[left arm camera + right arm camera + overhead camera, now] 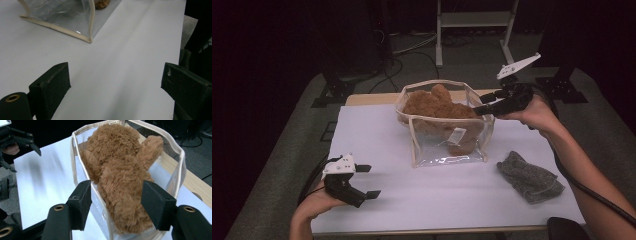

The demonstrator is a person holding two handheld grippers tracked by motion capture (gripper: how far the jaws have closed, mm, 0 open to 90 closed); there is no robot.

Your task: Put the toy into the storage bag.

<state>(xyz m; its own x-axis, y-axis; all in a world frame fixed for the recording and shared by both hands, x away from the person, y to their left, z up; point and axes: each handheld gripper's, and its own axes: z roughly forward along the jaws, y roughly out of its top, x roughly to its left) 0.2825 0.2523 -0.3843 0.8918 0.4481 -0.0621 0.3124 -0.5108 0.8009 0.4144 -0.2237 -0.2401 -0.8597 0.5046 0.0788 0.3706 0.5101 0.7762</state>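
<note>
- Our left gripper (368,181) hovers over the near left part of the desk (377,140), jaws spread wide and holding nothing; in the left gripper view only bare white desk lies between them, with a corner of the clear bag (75,22) farther off.
- In the middle stands the clear bag (444,135), upright and open at the top, with a cream trim along its rim. The brown plush bear (437,107) sits inside it, head and one arm rising above the rim.
- Our right gripper (482,107) is at the bag's right rim, jaws spread. In the right gripper view they stand on either side of the bear (120,177) near the bag's near wall, not yet closed on the fur.
- To the right, a grey cloth (529,176) lies on the desk, well apart from the bag.
- We judge the step in hand to be reaching for the bear in the bag. The next move would call for our right gripper to close on the plush, while our left could come in to steady the bag.
</note>
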